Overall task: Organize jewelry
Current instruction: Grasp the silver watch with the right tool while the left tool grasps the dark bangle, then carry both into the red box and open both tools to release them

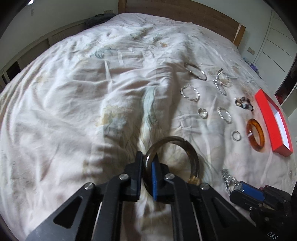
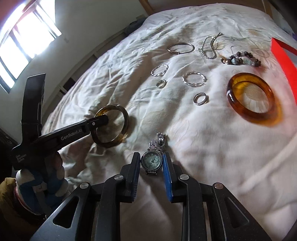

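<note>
My left gripper (image 1: 147,161) is shut on a dark olive bangle (image 1: 185,146), pinching its rim above the bedspread; both show in the right wrist view, the gripper (image 2: 104,120) and the bangle (image 2: 118,133). My right gripper (image 2: 151,159) is open, its fingers either side of a silver watch (image 2: 151,160) lying on the bed; whether they touch it I cannot tell. In the left wrist view the watch (image 1: 229,180) lies at the right gripper's tip (image 1: 239,188). An amber bangle (image 2: 253,99) lies to the right, also seen in the left wrist view (image 1: 255,134).
Silver hoops (image 2: 181,48), twisted bracelets (image 2: 194,78), small rings (image 2: 200,98), a chain (image 2: 210,47) and a beaded bracelet (image 2: 241,60) lie spread on the rumpled white bedspread (image 1: 74,111). An open red box (image 1: 274,120) sits at the right edge. A wooden headboard (image 1: 185,14) stands behind.
</note>
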Demonstrator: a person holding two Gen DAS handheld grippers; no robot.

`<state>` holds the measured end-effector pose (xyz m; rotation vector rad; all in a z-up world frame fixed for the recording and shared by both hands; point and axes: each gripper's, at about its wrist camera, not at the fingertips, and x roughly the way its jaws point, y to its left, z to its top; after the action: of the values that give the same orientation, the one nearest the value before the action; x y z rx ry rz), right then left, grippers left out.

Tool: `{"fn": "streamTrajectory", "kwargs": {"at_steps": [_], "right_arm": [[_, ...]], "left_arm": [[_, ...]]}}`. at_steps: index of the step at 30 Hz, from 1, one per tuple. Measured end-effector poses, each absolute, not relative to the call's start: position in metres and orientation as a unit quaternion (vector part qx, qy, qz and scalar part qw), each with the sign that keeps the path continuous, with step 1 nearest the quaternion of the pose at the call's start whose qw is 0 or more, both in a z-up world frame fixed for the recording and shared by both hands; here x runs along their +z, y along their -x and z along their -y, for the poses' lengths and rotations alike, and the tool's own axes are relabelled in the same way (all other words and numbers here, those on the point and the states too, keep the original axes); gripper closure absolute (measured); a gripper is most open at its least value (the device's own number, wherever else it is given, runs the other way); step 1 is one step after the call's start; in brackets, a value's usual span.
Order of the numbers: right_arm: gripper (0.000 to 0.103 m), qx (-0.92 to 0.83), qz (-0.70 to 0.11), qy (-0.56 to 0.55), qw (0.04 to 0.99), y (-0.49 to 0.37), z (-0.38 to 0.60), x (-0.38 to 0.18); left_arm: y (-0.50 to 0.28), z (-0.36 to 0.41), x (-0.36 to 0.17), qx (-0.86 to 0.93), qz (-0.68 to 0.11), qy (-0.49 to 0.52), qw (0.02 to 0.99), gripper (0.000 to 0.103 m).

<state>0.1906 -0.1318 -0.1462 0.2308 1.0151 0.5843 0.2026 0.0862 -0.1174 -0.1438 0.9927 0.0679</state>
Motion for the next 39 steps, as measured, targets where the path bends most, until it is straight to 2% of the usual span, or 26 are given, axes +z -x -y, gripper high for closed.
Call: {"fn": "streamTrajectory", "kwargs": {"at_steps": [12, 23, 28, 31, 39], "right_arm": [[0.078, 0.257, -0.419, -0.132, 0.861, -0.149, 0.178, -0.084], [0.078, 0.139, -0.358, -0.12, 0.916, -0.176, 0.32, -0.038], [0.078, 0.08, -0.365, -0.114, 0.921, -0.216, 0.382, -0.053], [0.078, 0.054, -0.392, -0.115, 0.911, -0.24, 0.409, -0.081], [0.078, 0.015, -0.463, -0.086, 0.882, -0.272, 0.434, -0.138]], "left_arm": [[-0.169, -0.049, -0.061, 0.012, -0.457, 0.032, 0.889, 0.095], [-0.227, 0.108, -0.023, -0.123, -0.441, 0.014, 0.889, 0.095], [-0.272, 0.199, -0.038, -0.17, -0.447, -0.003, 0.878, 0.095], [-0.296, 0.242, -0.062, -0.188, -0.467, -0.014, 0.864, 0.095], [-0.319, 0.294, -0.123, -0.188, -0.503, -0.065, 0.841, 0.095]]}}
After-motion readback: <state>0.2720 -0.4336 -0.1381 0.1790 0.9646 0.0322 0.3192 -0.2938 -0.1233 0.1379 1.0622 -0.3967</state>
